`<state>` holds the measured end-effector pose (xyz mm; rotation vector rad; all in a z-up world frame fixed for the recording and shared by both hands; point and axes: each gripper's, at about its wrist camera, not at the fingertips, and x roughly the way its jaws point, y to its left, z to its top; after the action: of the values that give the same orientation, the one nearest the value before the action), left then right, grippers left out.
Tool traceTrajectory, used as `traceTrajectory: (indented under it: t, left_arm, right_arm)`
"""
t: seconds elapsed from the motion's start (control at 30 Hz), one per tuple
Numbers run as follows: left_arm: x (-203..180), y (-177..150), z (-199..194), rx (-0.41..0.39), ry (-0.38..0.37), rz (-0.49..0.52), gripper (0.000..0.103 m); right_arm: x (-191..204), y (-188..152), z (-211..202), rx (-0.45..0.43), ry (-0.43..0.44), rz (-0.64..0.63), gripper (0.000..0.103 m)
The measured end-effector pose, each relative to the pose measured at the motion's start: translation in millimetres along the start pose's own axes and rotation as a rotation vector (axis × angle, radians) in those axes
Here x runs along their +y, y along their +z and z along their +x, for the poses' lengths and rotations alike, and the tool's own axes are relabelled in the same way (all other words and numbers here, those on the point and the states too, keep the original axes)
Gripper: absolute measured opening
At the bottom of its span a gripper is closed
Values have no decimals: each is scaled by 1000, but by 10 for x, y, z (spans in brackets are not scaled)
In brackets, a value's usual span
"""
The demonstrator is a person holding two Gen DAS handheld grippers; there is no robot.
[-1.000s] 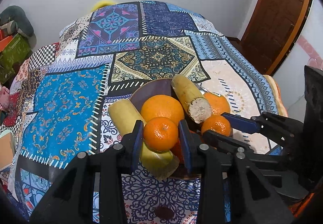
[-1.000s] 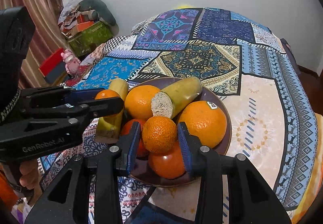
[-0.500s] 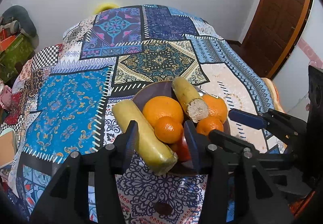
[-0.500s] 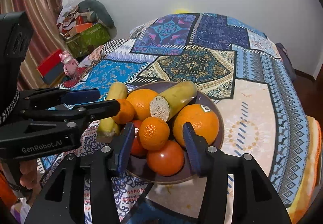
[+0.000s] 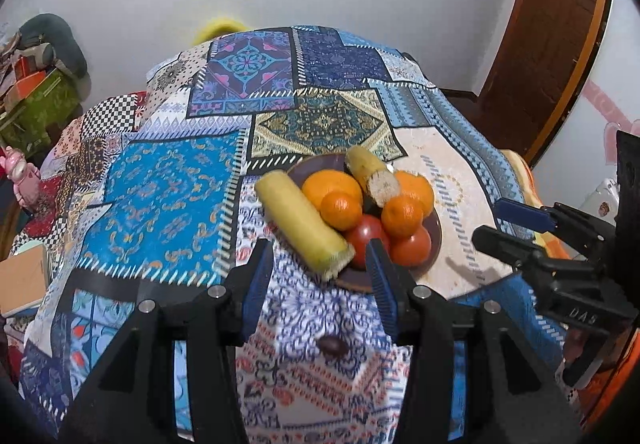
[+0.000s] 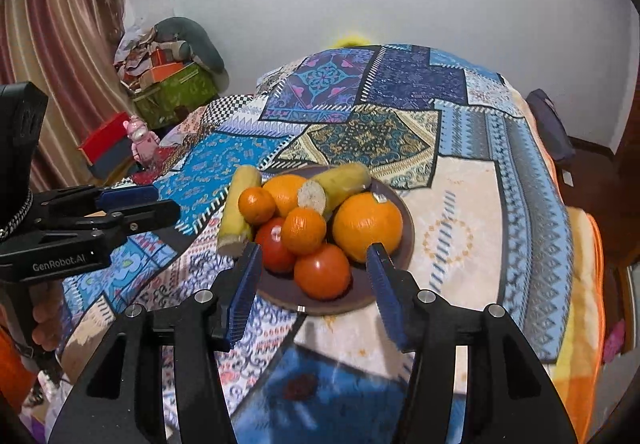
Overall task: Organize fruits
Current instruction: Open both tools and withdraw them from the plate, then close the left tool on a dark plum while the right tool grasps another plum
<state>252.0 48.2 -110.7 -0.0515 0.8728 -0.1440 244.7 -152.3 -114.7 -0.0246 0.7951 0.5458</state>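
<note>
Blue-padded tongs have let go of both mandarins and drawn back.

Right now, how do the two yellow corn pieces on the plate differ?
The left corn lies at the plate's left edge, its cut end overhanging the rim toward the camera; the right corn rests on top of the pile, propped on the oranges. In the right wrist view the left corn runs front to back, while the right corn lies crosswise, its pale cut face pointing left. Both are yellow, stubby cylinders with a cut end.
</note>
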Motion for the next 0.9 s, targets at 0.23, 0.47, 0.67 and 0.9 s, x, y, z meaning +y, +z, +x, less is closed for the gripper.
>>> traceTrajectory:
  t: [0.23, 0.47, 0.67, 0.9]
  left_arm:
    - [2, -308, -8, 50, -3, -1, 48]
    - [-44, -631, 155, 113, -23, 11, 48]
    - [-66, -727, 320, 156, -31, 15, 48]
    - [-115, -674, 483, 170, -27, 36, 33]
  right_arm:
    - [-35, -337, -13, 58, 4, 30, 50]
    - [-17, -615, 127, 146, 38, 63, 50]
    - [11, -747, 246, 211, 48, 57, 41]
    - [26, -790, 306, 226, 53, 56, 32]
